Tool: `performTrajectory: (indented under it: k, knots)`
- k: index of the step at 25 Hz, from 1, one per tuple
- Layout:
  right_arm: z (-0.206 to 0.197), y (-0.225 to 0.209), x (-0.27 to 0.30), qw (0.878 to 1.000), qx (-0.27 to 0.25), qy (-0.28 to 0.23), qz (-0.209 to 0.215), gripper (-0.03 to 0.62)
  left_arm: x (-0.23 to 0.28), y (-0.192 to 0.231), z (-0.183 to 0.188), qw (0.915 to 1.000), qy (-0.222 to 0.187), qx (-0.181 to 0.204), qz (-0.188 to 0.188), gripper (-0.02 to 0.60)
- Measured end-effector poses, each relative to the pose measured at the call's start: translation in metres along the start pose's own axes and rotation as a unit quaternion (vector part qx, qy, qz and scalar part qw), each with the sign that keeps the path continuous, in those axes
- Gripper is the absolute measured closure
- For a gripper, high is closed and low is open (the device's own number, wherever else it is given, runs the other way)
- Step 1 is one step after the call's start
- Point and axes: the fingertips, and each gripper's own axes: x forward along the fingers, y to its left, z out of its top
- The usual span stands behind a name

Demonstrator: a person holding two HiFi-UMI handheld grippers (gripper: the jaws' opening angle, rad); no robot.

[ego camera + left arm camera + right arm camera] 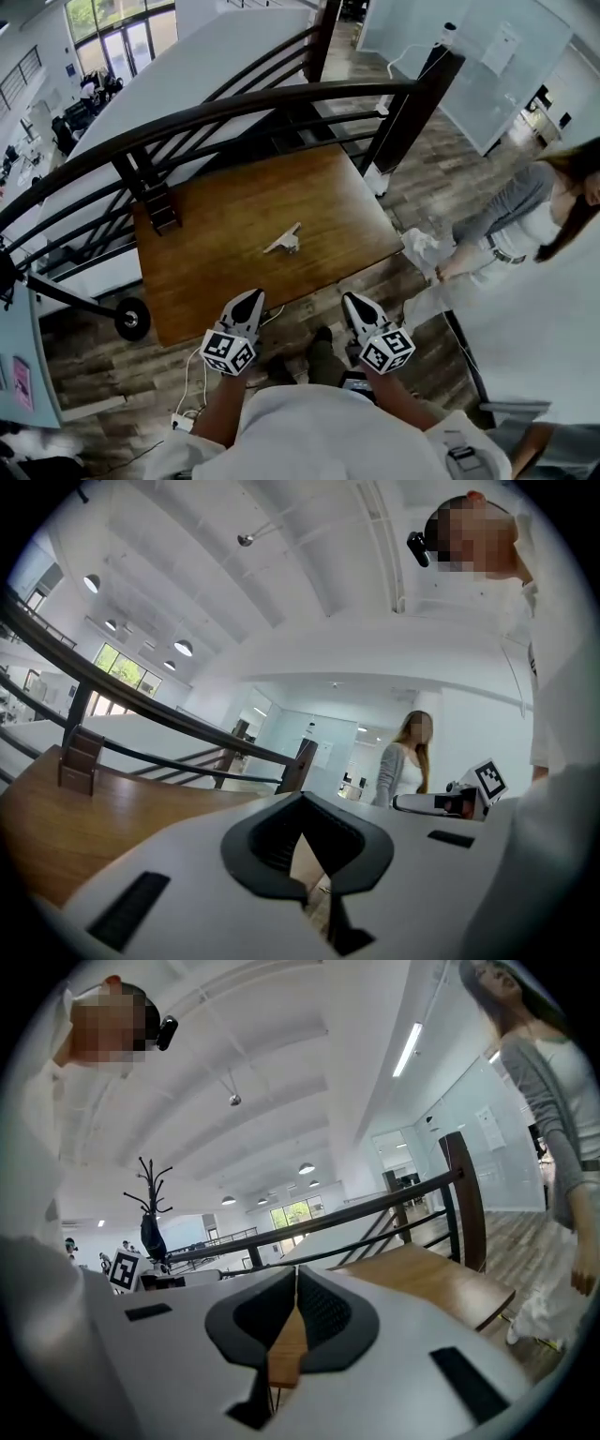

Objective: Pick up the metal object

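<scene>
The metal object [284, 241], a small silvery angled piece, lies alone near the middle of the wooden table [216, 272]. Both grippers hover at the table's near edge, well short of it. My left gripper [249, 302] points up toward the table, its jaws closed together with nothing between them; in its own view the left gripper [302, 803] shows only bare tabletop past the tips. My right gripper [355, 304] is likewise shut and empty, and the right gripper [294, 1279] sees the table's right corner. Neither gripper view shows the metal object.
A dark railing [234, 103] curves round the table's far and left sides. A small wooden block [163, 206] stands at the far left corner. A person [525, 225] stands to the right of the table. A wheel [131, 319] and cables [192, 375] lie on the floor at left.
</scene>
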Motion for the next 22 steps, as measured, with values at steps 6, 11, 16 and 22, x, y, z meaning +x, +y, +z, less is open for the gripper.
performTrajectory:
  k: [6,11,16,22]
  knots:
    - [0.005,-0.028,0.035,1.000,0.009,0.002,0.021,0.568,0.024,0.022,-0.005,0.9995,0.007,-0.001,0.030,0.571]
    - [0.006,-0.069,0.078,0.999,0.028,0.013,0.044,0.568,0.057,0.044,-0.001,0.9978,0.010,0.009,0.065,0.571]
    - [0.032,-0.107,0.133,0.996,0.027,0.018,0.087,0.568,0.105,0.069,0.009,0.9946,0.013,0.012,0.102,0.571]
    - [0.049,-0.145,0.186,0.988,0.040,0.040,0.143,0.568,0.160,0.087,0.024,0.9897,0.009,0.023,0.141,0.571]
